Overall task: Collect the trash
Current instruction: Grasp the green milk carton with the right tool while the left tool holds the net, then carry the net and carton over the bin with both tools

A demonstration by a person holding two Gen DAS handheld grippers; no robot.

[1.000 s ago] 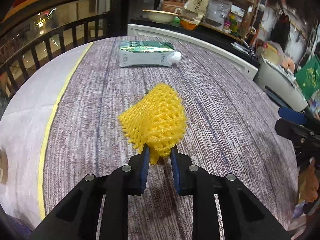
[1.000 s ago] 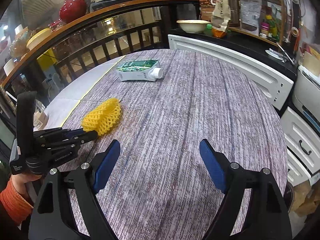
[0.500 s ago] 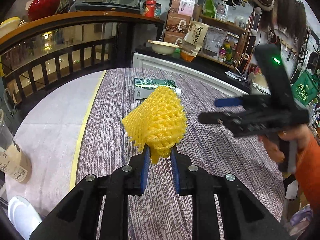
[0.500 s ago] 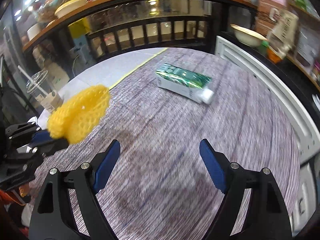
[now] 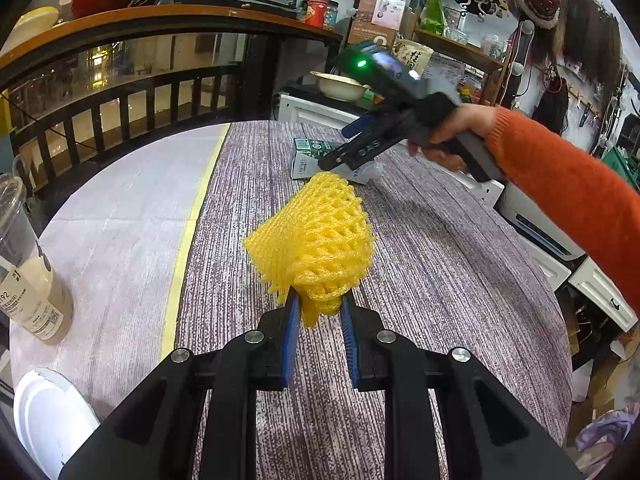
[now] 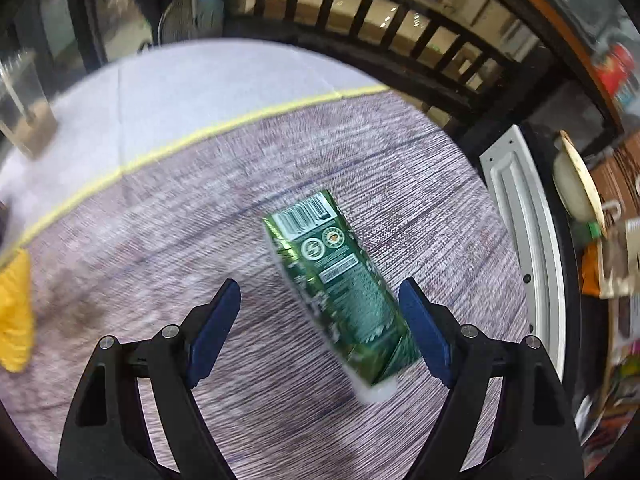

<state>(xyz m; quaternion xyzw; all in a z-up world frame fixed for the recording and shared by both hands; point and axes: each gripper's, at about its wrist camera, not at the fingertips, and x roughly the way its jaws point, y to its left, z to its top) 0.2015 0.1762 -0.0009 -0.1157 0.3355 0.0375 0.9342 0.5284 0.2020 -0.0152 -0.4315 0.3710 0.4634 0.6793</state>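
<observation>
My left gripper (image 5: pixel 316 312) is shut on a yellow foam fruit net (image 5: pixel 316 248) and holds it above the round table (image 5: pixel 440 280). The net also shows at the left edge of the right wrist view (image 6: pixel 14 312). A green drink carton (image 6: pixel 340 288) with a white cap lies flat on the table. My right gripper (image 6: pixel 320 300) is open and hovers over the carton, with the carton between its blue pads. In the left wrist view the right gripper (image 5: pixel 352 140) reaches over the carton (image 5: pixel 310 156), partly hiding it.
A plastic cup with a milky drink (image 5: pixel 28 272) stands at the table's left edge, above a white lid or plate (image 5: pixel 48 420). A dark railing (image 5: pixel 120 108) rings the far side. White cabinets (image 5: pixel 560 248) and cluttered shelves stand on the right.
My left gripper has lifted the yellow net off the table. My right gripper has swung across and down over the green carton, still open.
</observation>
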